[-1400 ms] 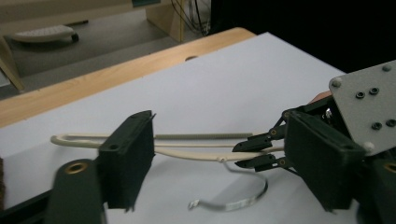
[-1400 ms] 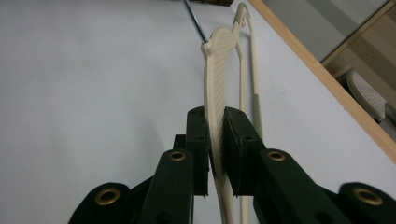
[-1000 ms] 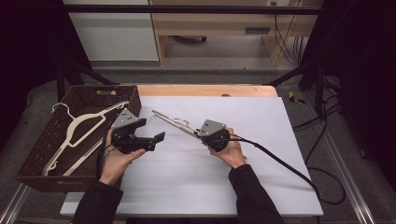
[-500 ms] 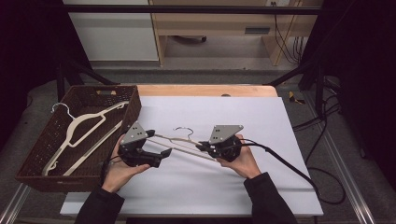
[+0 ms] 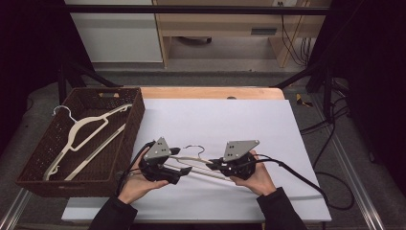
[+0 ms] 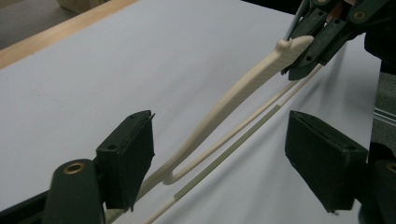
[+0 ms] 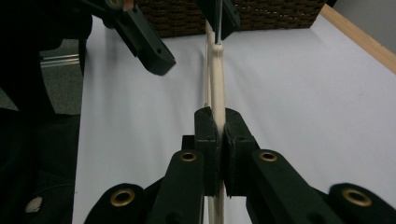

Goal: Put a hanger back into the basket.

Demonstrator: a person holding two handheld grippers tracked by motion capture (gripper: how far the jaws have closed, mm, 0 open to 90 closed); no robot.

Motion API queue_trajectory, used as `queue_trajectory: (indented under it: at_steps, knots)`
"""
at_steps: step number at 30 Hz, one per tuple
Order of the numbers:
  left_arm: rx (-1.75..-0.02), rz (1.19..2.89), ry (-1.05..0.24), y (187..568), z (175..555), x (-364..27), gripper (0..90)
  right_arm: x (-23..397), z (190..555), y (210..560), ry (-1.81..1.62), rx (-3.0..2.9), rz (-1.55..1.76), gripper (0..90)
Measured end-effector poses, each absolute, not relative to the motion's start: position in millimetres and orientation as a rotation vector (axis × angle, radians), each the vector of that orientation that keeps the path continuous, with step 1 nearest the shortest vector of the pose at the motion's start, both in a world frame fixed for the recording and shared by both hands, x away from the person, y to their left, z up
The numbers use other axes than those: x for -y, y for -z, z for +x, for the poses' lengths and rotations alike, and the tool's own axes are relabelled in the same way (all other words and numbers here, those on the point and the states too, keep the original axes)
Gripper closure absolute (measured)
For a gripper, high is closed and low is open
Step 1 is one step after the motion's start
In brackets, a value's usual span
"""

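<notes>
A cream hanger (image 5: 201, 165) with a metal hook is held low over the white sheet (image 5: 230, 120) between my two grippers. My right gripper (image 5: 216, 165) is shut on one arm of the hanger (image 7: 216, 70), pads pressed together on it (image 7: 217, 130). My left gripper (image 5: 178, 160) faces it from the left. In the left gripper view the hanger's other end (image 6: 233, 100) runs between my left gripper's jaws (image 6: 219, 154). It lies close to the left pad, well apart from the right pad. Those jaws have just been closing and still stand open.
A brown wicker basket (image 5: 134, 120) stands at the left edge of the sheet, and a second cream hanger (image 5: 86, 132) lies in it. The table's wooden far edge (image 5: 210, 92) shows beyond the sheet. Black cables trail to the right.
Both hands have come nearer the front edge. The hanger has swung round to lie across between the grippers, and the left gripper's jaws now sit around its free end, slightly narrower.
</notes>
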State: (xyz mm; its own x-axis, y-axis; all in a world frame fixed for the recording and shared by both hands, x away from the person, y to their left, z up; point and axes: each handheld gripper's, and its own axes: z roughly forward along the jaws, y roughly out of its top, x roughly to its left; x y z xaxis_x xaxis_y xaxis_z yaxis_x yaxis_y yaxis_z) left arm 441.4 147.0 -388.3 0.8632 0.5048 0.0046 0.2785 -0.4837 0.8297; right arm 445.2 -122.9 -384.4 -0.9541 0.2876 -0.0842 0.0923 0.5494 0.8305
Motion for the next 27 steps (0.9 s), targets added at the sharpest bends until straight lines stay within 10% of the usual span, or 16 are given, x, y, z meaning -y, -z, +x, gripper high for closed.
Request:
queue_trajectory:
  at_steps: [27]
  knots:
    - [-0.462, 2.224, -0.267, 389.3, 431.6, -138.9, 77.4, 121.2, 445.0, 389.8, -1.366, -2.603, 0.306, 78.7]
